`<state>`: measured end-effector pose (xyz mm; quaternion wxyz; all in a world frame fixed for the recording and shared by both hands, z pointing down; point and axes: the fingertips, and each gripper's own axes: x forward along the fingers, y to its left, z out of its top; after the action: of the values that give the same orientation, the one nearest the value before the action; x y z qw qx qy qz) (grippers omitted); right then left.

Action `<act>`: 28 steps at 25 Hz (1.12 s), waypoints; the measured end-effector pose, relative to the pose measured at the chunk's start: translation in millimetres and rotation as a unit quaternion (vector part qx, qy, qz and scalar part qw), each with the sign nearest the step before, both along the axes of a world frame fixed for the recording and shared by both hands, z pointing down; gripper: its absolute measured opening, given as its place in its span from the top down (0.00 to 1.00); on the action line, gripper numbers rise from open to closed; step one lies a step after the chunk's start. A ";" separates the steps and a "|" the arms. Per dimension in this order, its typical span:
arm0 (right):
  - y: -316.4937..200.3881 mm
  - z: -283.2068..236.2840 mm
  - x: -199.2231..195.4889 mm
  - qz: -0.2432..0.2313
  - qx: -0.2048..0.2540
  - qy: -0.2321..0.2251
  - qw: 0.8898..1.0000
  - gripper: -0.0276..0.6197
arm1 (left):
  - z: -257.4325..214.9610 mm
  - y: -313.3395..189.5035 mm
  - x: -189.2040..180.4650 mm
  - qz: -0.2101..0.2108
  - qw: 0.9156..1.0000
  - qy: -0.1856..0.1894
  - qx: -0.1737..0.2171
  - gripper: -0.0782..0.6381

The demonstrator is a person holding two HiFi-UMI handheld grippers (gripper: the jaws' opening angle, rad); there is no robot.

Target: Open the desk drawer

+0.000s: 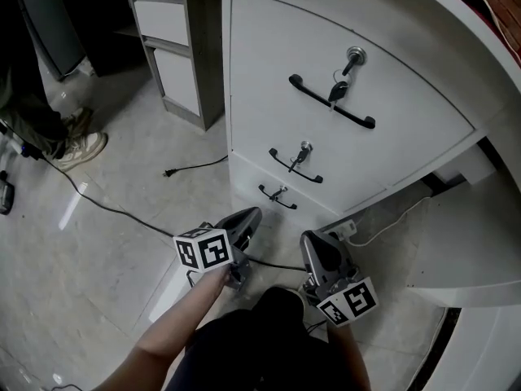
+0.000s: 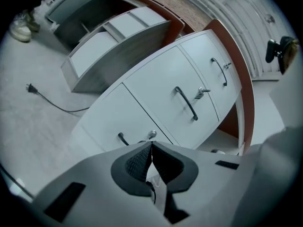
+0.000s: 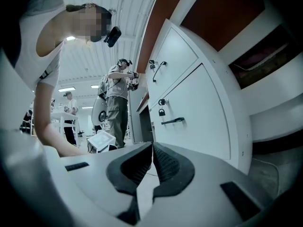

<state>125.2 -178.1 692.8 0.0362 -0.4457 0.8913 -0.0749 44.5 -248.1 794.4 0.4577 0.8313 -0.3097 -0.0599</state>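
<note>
Since all three desk drawers are closed, the step in hand is, as I judge it, the approach to a handle. Bottom drawer (image 2: pixel 111 119), lowest of the white stack, carries a short dark handle (image 2: pixel 122 138) with a lock (image 2: pixel 152 134) beside it. Middle handle (image 2: pixel 186 103) and top handle (image 2: pixel 218 71) lie above, each beside a keyed lock.

Left gripper (image 2: pixel 151 146): my jaws are pressed together with nothing between them, their tips pointing at the bottom drawer's handle, near it but apart from it. Right gripper (image 3: pixel 152 148): jaws likewise together and empty, held low beside the left, off toward the stack's right edge.

To do this well I should part the left jaws before arrival and take the bar at its middle, clear of the lock. I should then close firmly and pull straight out along the drawer's travel. Whether the lock is turned I cannot tell; resistance would suggest so.

Floor (image 1: pixel 122 177): a black cable (image 1: pixel 199 167) lies left of the stack, clear of the drawer's path.
</note>
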 end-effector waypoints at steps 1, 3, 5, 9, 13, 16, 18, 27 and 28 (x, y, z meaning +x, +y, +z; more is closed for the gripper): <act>-1.4 1.3 -0.8 0.000 0.000 -0.003 1.000 0.93 | 5.0 -3.9 0.4 -0.003 1.000 0.005 -0.009 0.88; -3.1 2.9 -2.2 0.000 0.002 -0.004 1.000 0.93 | 12.3 -12.5 0.0 -0.012 1.000 0.013 -0.023 0.88; -3.4 4.3 -2.3 0.003 0.003 -0.003 1.000 0.93 | 21.0 -19.3 0.8 -0.019 0.998 0.029 -0.043 0.88; -1.3 7.5 -1.6 0.002 0.001 0.000 1.000 0.93 | 39.0 -28.1 7.8 -0.023 0.996 0.056 -0.071 0.88; -0.3 10.8 -6.2 -0.006 -0.001 0.001 1.000 0.93 | 47.1 -38.0 12.6 -0.037 0.990 0.101 -0.087 0.87; 0.6 11.6 -10.5 -0.014 0.000 -0.001 1.000 0.93 | 50.3 -50.1 12.8 -0.069 0.977 0.169 -0.115 0.79; 1.5 11.9 -13.9 -0.019 0.001 -0.001 1.000 0.93 | 54.6 -55.7 13.8 -0.076 0.971 0.185 -0.128 0.70; 2.7 16.1 -15.0 -0.025 -0.002 -0.006 1.000 0.93 | 69.4 -67.6 26.1 -0.079 0.964 0.202 -0.153 0.69; 2.6 16.5 -14.7 -0.024 -0.002 -0.007 1.000 0.93 | 69.8 -68.3 28.8 -0.078 0.963 0.208 -0.154 0.69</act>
<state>110.5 -175.5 709.2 0.0393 -0.4235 0.9014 -0.0809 73.3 -316.4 864.2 0.6286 0.6931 -0.2772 -0.2185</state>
